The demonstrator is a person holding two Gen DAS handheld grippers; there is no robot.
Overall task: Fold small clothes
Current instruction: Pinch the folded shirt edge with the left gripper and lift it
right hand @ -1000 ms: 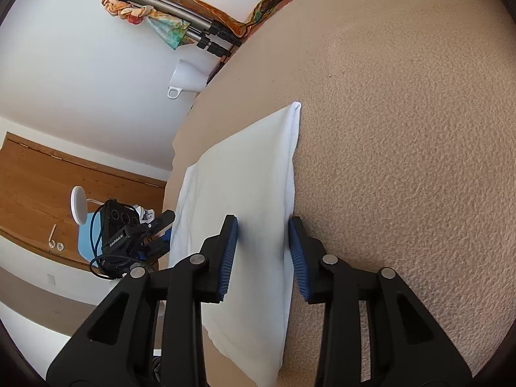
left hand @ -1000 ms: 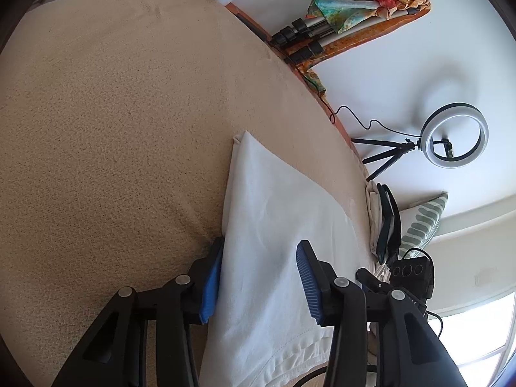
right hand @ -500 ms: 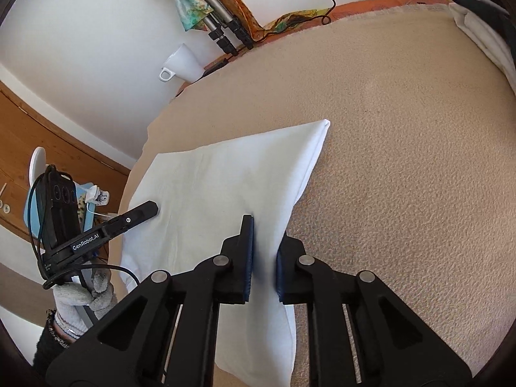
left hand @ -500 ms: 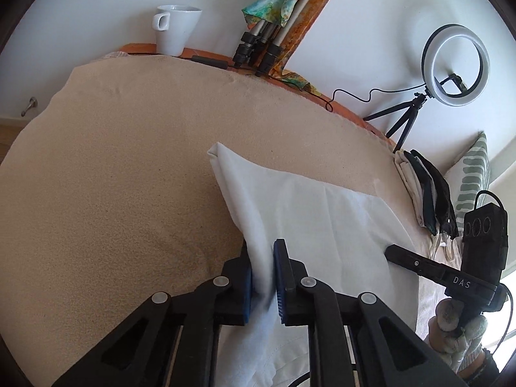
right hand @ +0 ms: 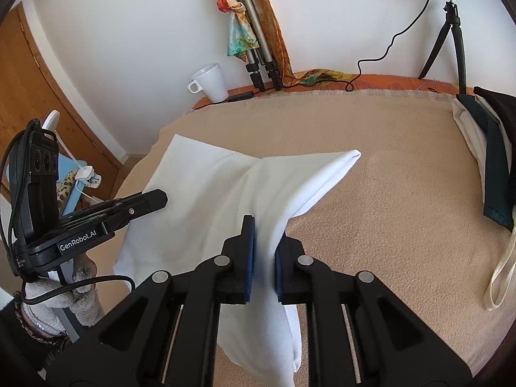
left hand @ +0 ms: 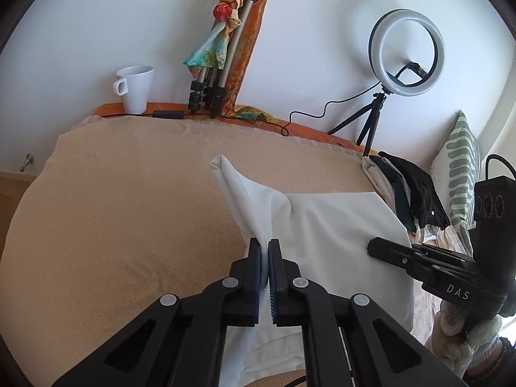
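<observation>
clamping the white cloth [left hand: 325, 222] now, left tongs [left hand: 266, 251] and right tongs [right hand: 262, 235], both edges newly lifted

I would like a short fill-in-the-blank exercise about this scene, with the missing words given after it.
1. Both tongs are shut on the same ____ garment.
2. The left tongs and right tongs each pinch one ____ of it, raised off the beige cover.
3. Against the wall, beside the folded tripod, stands a white ____.
4. The ring light at the back stands on a small black ____.

Missing words: white; edge; mug; tripod
</observation>
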